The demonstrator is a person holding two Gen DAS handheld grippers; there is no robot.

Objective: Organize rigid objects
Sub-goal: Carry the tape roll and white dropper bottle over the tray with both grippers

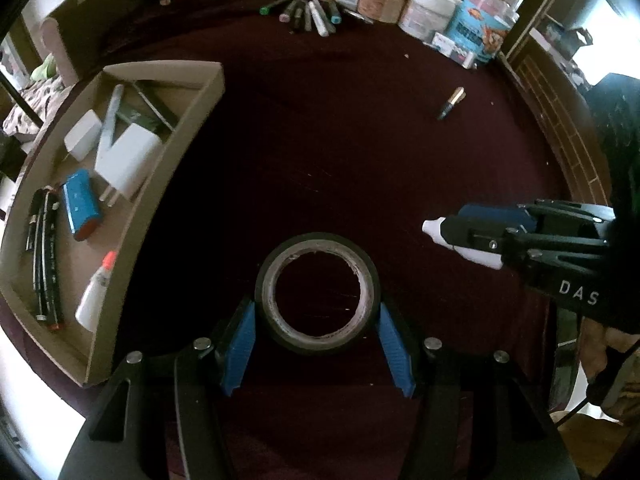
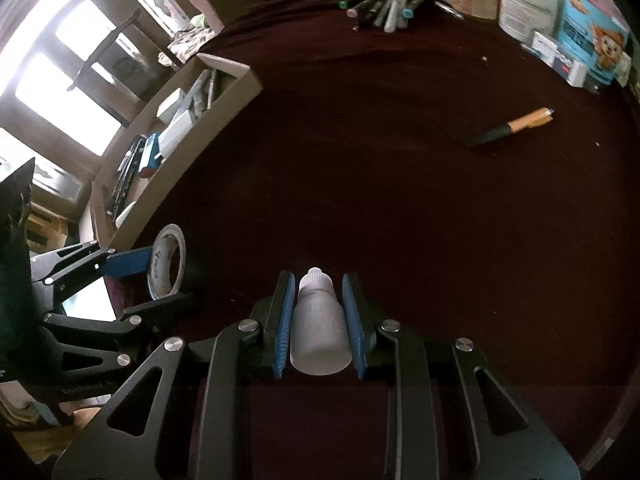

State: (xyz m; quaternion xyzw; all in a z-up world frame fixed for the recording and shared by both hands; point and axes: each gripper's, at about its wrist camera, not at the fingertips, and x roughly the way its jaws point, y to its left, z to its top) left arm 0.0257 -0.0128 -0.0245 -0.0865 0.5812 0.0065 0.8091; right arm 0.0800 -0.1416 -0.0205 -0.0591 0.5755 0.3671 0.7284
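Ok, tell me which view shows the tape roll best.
The left wrist view: the tape roll faces the camera, its full ring and hollow core visible between the blue pads. The right wrist view shows it small and edge-on at the left, partly hidden.

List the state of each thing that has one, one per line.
Left gripper: shut on tape roll, lifted.
Right gripper: shut on dropper bottle, cap on.
Cardboard box: open, partly filled.
Orange pen: lying loose on cloth.

Bright windows [image 2: 60, 68] light a dark chair [image 2: 108, 52] beside the maroon-covered table [image 2: 400, 200].
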